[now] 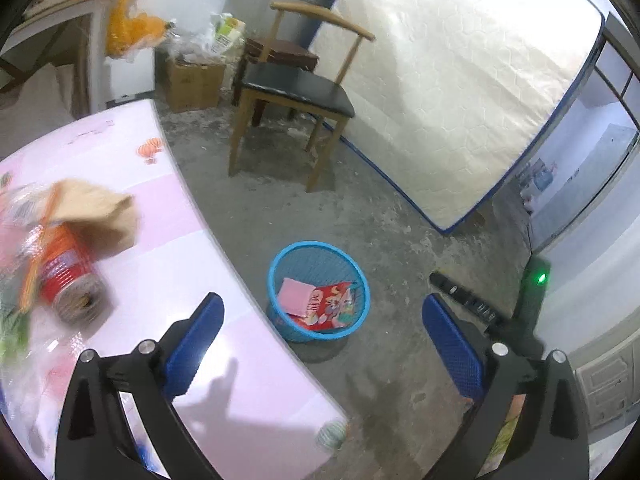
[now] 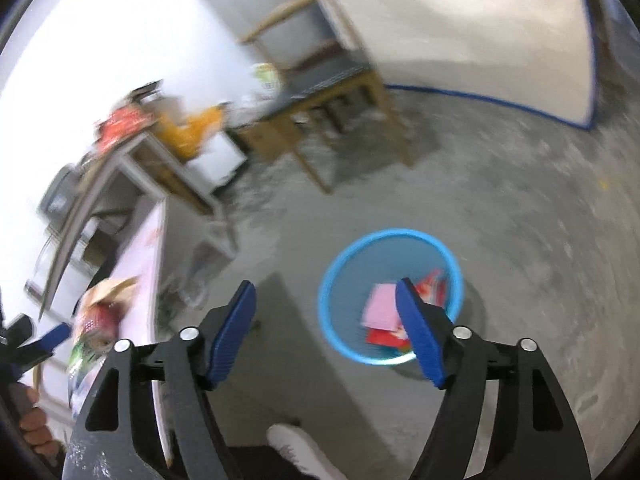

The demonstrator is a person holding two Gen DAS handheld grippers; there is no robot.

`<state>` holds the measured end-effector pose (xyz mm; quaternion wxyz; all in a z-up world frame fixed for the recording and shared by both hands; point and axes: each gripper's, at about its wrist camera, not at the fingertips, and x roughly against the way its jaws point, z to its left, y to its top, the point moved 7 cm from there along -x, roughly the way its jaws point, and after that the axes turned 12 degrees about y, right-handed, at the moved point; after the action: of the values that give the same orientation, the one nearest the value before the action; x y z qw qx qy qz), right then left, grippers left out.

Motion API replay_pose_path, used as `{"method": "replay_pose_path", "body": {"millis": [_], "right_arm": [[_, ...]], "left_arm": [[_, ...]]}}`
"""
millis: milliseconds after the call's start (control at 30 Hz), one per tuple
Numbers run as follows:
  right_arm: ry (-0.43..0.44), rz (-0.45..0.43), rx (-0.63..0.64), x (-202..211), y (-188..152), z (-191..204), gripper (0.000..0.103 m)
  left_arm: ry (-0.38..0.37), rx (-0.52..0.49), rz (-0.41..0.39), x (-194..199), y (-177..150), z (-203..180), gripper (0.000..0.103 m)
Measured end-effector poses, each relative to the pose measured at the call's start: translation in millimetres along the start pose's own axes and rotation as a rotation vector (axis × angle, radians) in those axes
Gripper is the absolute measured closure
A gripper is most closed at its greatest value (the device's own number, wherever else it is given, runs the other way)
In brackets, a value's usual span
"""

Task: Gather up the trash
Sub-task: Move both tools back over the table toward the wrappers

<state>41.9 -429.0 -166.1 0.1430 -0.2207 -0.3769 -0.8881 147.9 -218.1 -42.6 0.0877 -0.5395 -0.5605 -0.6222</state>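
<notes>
Hovering spread and empty, the right claw (image 2: 326,300) frames the blue bin (image 2: 340,344) holding trash below.

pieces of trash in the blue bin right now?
2 visible in the blue bin: a pink sheet on the left, a red snack wrapper overlapping its right side. Anything beneath them would be hidden.

A wooden chair (image 1: 296,92) with a black seat stands on the grey concrete floor (image 1: 384,264). A white mattress (image 1: 460,80) leans upright right of it. A cardboard box (image 1: 194,82) sits far left.
</notes>
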Motion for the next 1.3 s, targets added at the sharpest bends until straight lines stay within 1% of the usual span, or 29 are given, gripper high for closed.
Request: {"method": "replay_pose_path", "body": {"millis": [100,133,200,333,400,467,500,533,600,667,800,867,933,967,1033,1133,1167,1200,1233,1267,1300], "right_arm": [[0.088,0.016,0.080,3,3,46,0.030],[0.129,0.035,0.108,2,3,66,0.030],[0.175,0.065,0.133,-2,0,89,0.029],[0.288,0.181,0.188,-21,-19,147,0.029],[0.334,0.242,0.213,-30,-31,172,0.029],[0.387,0.310,0.247,-38,-48,202,0.029],[0.417,0.353,0.267,-45,-59,217,0.029],[0.432,0.379,0.277,-49,-65,227,0.029],[0.456,0.445,0.311,-62,-83,251,0.028],[0.458,0.482,0.352,-67,-99,270,0.028],[0.426,0.547,0.444,-89,-129,301,0.028],[0.392,0.547,0.553,-95,-144,316,0.028],[0.369,0.543,0.623,-100,-150,326,0.028],[0.355,0.553,0.638,-105,-152,328,0.028],[0.338,0.583,0.633,-118,-154,326,0.028],[0.283,0.632,0.623,-134,-158,320,0.030],[0.258,0.650,0.613,-140,-160,316,0.033],[0.239,0.677,0.592,-146,-164,312,0.039],[0.236,0.699,0.573,-149,-166,310,0.042],[0.238,0.723,0.543,-151,-170,306,0.048],[0.238,0.731,0.529,-151,-172,305,0.051]], "left_arm": [[0.009,0.038,-0.048,35,-18,32,0.006],[0.020,0.049,-0.068,49,-25,45,0.006],[0.044,0.073,-0.103,72,-38,69,0.006],[0.098,0.148,-0.186,116,-74,123,0.006],[0.123,0.172,-0.206,128,-94,145,0.006],[0.174,0.196,-0.216,135,-118,166,0.006],[0.193,0.201,-0.215,136,-124,172,0.006],[0.231,0.207,-0.211,134,-133,179,0.006],[0.269,0.212,-0.213,131,-141,187,0.006],[0.303,0.209,-0.220,127,-150,195,0.006],[0.334,0.180,-0.239,120,-159,195,0.006],[0.347,0.138,-0.249,114,-160,194,0.009],[0.342,0.111,-0.251,112,-162,189,0.014],[0.335,0.105,-0.250,110,-162,188,0.016],[0.325,0.090,-0.247,106,-164,183,0.024],[0.331,0.037,-0.258,100,-165,175,0.031],[0.329,0.026,-0.260,99,-165,172,0.032],[0.324,0.019,-0.260,97,-166,170,0.035],[0.313,0.014,-0.255,96,-168,168,0.038],[0.305,0.014,-0.250,94,-169,168,0.040],[0.296,0.019,-0.241,92,-170,168,0.044]]}}
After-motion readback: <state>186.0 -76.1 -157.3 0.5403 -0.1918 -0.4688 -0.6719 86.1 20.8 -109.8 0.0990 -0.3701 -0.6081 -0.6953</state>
